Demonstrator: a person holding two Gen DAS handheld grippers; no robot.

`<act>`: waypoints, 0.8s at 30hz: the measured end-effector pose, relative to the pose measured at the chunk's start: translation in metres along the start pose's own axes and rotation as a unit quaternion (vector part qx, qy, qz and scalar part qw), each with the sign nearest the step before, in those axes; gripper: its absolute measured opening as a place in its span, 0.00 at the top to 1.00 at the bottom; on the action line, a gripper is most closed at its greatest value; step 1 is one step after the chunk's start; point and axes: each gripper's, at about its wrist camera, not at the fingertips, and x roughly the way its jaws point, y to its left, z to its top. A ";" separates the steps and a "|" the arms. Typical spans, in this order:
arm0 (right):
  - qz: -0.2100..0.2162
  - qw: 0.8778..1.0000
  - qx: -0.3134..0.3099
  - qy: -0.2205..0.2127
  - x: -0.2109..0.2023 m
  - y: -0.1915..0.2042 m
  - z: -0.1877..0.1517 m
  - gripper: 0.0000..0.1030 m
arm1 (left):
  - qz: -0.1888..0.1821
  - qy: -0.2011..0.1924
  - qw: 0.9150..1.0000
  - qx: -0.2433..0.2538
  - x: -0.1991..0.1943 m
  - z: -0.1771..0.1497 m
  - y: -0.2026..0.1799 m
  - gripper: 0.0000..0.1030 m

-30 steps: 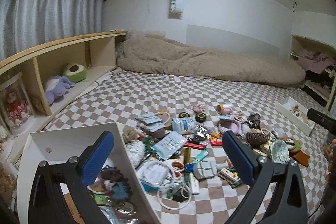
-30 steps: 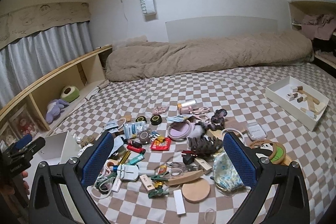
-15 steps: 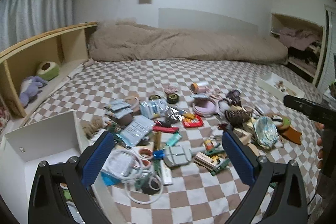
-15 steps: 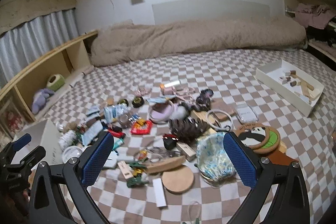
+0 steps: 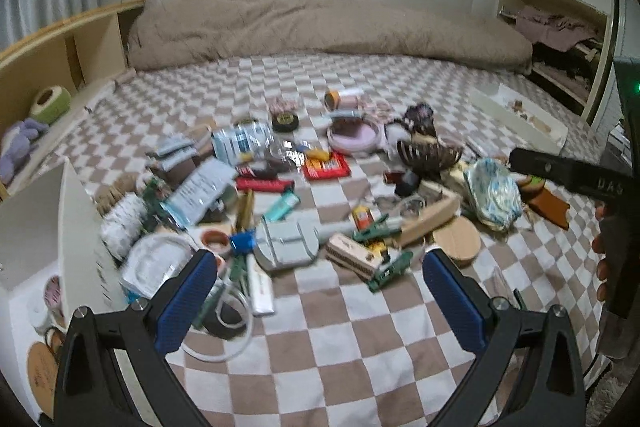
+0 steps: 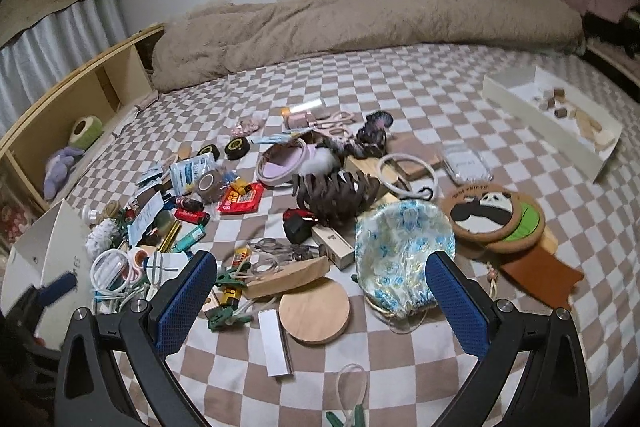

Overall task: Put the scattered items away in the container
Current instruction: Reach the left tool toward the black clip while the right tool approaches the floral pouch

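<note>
Both the left gripper (image 5: 320,287) and the right gripper (image 6: 320,287) hang above the checked bed (image 6: 400,367) with their jaws spread wide and nothing between them. The scattered items lie in one dense pile in the middle of the bed, and the white container (image 5: 76,227) stands at the left edge of the pile, with some things already inside.

The main risk, I think, is the crowding. The wooden disc (image 6: 314,311), the white stick (image 6: 276,343) and the green clips (image 6: 224,311) overlap each other, so jaws that close on one may pinch or drag a neighbour. The white cable (image 5: 224,339) loops among other items and could pull them along. The floral pouch (image 6: 400,267) is soft and may slip or sag. The flat disc lies close on the soft cover and could be hard to get under.

The left view is blurred, so small items are hard to name. The container's far side and most of its contents are cut off. The white tray (image 6: 560,123) at the right holds small pieces too small to identify.
</note>
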 end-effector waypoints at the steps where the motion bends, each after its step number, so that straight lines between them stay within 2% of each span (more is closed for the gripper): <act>1: -0.001 1.000 0.005 0.000 0.001 -0.002 0.000 0.00 | 0.001 0.005 1.000 -0.002 0.003 -0.002 0.000 0.00; 7: -0.026 0.998 0.056 -0.020 0.007 -0.026 -0.001 0.00 | 0.043 0.041 0.998 -0.013 0.026 -0.015 0.002 0.00; 12: -0.048 0.997 0.051 0.013 0.023 -0.036 -0.003 0.00 | 0.088 0.058 0.994 -0.007 0.040 -0.025 0.000 0.00; 17: -0.041 0.997 0.066 0.028 0.031 -0.049 -0.007 0.00 | 0.111 0.086 0.990 -0.010 0.056 -0.036 -0.001 0.00; 22: -0.044 0.995 0.082 0.029 0.034 -0.058 -0.007 0.00 | 0.109 0.125 0.985 -0.051 0.074 -0.047 0.013 0.00; 24: -0.046 0.995 0.084 0.031 0.035 -0.058 -0.008 0.00 | 0.118 0.135 0.981 -0.069 0.080 -0.052 0.021 0.00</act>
